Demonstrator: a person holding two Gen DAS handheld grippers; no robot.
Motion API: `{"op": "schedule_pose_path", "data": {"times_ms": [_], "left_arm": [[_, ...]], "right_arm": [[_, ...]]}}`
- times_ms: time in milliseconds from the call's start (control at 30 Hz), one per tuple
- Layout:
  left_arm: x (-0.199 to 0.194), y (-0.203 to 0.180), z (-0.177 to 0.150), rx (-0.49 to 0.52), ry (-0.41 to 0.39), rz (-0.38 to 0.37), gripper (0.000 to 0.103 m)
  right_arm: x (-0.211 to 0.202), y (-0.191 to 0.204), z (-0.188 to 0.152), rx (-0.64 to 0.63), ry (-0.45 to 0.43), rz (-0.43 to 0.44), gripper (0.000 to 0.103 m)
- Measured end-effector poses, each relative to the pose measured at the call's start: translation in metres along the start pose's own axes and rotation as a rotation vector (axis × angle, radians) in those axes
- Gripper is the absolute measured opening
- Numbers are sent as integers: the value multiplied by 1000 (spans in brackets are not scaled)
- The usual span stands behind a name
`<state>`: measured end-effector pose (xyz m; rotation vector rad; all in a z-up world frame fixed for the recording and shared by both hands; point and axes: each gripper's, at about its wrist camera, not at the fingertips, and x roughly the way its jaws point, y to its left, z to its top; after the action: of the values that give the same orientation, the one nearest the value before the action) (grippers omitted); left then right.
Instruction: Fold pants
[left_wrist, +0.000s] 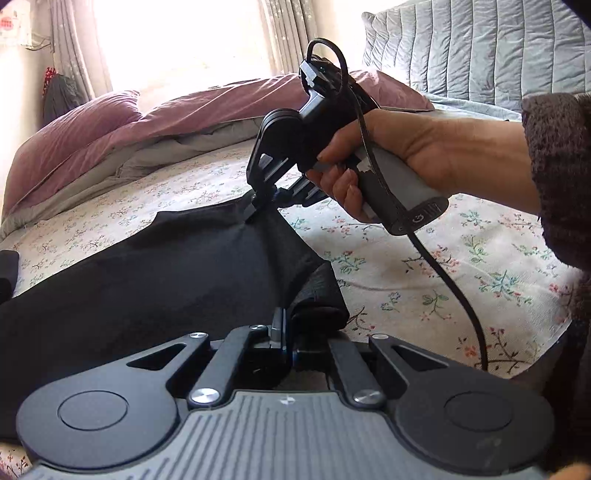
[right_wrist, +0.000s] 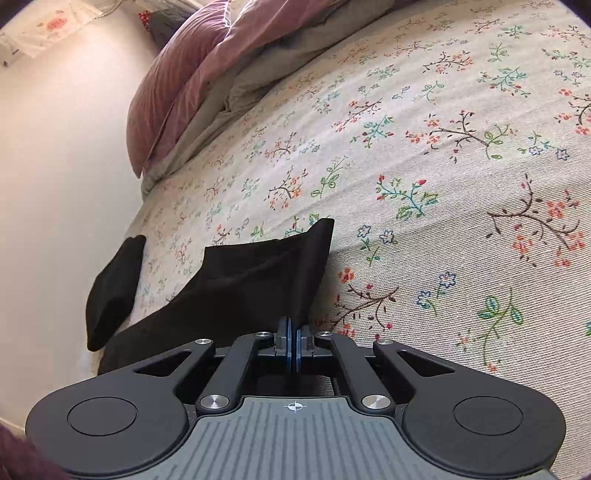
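Observation:
Black pants (left_wrist: 166, 280) lie spread on a floral bedsheet (left_wrist: 443, 258). At the bottom of the left wrist view, my left gripper (left_wrist: 283, 325) is shut on the near edge of the pants, where the cloth bunches into a roll. My right gripper (left_wrist: 255, 212), held by a hand (left_wrist: 406, 147), pinches the far corner of the same end. In the right wrist view, my right gripper (right_wrist: 294, 332) has its blue pads together on a raised fold of the pants (right_wrist: 236, 284).
A separate strip of black cloth (right_wrist: 114, 291) hangs at the bed's left edge beside a wall (right_wrist: 55, 184). A purple duvet (left_wrist: 110, 136) and grey quilted pillows (left_wrist: 480, 48) lie beyond. A black cable (left_wrist: 454, 291) trails from the right gripper.

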<state>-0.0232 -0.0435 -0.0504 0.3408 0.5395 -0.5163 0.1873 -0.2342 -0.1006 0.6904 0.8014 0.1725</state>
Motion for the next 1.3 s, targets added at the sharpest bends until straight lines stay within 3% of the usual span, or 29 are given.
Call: {"op": "schedule_pose_path", "data": {"times_ms": [167, 433, 667, 967, 1300], "left_arm": [[-10, -27, 17, -75, -37, -96, 11], [-26, -70, 31, -204, -78, -283, 11], [-44, -75, 33, -303, -127, -310, 11], [-58, -20, 33, -500, -189, -293, 11], [-67, 72, 5, -740, -211, -207, 11]], "right_arm": [[-51, -40, 4, 103, -5, -45, 1], [-157, -89, -8, 161, -118, -84, 1], [-197, -96, -18, 193, -182, -102, 1], [-183, -19, 1, 129, -212, -67, 1], [-95, 98, 4, -39, -128, -86, 2]]}}
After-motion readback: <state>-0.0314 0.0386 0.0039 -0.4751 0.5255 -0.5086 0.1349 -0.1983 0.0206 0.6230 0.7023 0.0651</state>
